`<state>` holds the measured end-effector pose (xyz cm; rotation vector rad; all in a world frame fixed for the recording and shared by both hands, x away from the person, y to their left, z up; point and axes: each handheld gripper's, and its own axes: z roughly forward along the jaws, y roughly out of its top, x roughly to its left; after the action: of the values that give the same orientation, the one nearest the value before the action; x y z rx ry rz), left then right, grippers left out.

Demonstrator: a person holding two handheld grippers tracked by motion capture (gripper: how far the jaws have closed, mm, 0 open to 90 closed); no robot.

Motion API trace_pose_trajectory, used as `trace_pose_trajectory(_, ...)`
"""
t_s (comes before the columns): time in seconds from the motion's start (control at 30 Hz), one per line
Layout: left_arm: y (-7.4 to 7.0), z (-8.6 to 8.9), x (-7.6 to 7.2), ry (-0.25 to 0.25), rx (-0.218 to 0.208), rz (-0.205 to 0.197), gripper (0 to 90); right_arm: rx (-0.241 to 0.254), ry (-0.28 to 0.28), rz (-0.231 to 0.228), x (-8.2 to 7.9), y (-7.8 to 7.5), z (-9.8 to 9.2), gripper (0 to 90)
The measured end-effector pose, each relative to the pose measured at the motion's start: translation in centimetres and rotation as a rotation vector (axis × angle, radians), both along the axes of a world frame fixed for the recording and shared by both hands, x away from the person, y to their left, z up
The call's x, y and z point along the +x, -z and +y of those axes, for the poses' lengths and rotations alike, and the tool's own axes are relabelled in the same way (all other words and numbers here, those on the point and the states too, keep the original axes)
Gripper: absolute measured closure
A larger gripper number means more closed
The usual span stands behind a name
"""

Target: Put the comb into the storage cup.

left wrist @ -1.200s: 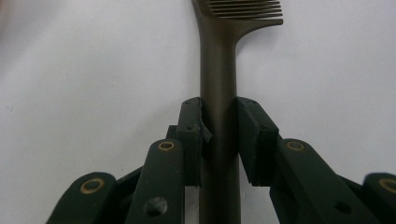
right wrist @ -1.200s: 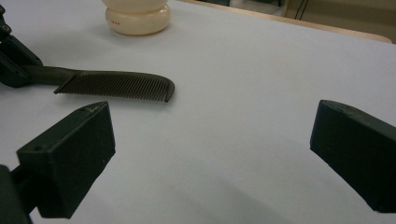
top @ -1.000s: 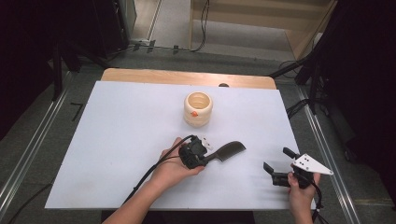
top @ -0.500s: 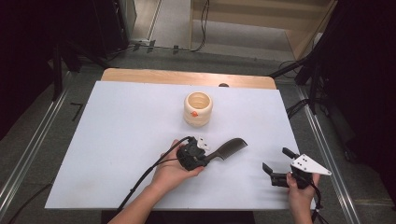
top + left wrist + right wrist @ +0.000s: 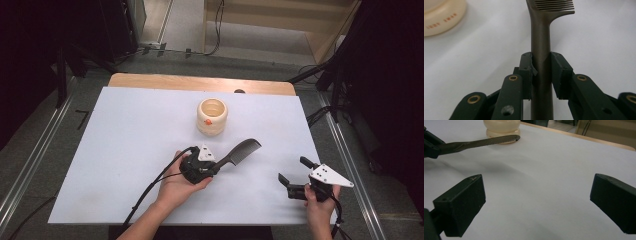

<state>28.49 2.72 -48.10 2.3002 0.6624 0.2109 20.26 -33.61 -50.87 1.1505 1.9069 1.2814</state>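
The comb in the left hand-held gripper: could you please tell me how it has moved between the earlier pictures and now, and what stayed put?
The left hand-held gripper, still shut on the comb by its handle, carried it a little way right and toward the far side of the table, closer to the cream jar. Nothing was grasped or released. The jar and the open right hand-held gripper stayed as they were.

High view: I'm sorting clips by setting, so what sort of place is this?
Probably a lab or studio recording station, not a home: a white-covered table with metal rails beside it, cables on the floor, and dark curtains around it.
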Motion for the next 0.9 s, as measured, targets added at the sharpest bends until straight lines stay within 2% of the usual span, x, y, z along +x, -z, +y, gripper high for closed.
trace_pose_trajectory(0.3, -0.4, 2.1, -0.7, -0.048, -0.067, -0.049, 72.2, 0.12, -0.022, 0.003, 0.5, -1.7, 1.2, 0.0)
trace_pose_trajectory(0.47, -0.6, 3.2, -1.1, -0.078, -0.102, -0.085, 72.2, 0.13, -0.043, -0.001, 0.9, -3.1, 2.4, 0.0)
trace_pose_trajectory(0.83, -1.2, 4.8, -2.4, -0.124, -0.17, -0.173, 72.2, 0.189, -0.099, -0.004, 2.3, -6.0, 5.7, 0.0)
trace_pose_trajectory(0.9, -1.3, 5.1, -2.6, -0.128, -0.19, -0.172, 72.2, 0.201, -0.114, -0.001, 2.6, -6.6, 6.5, 0.0)
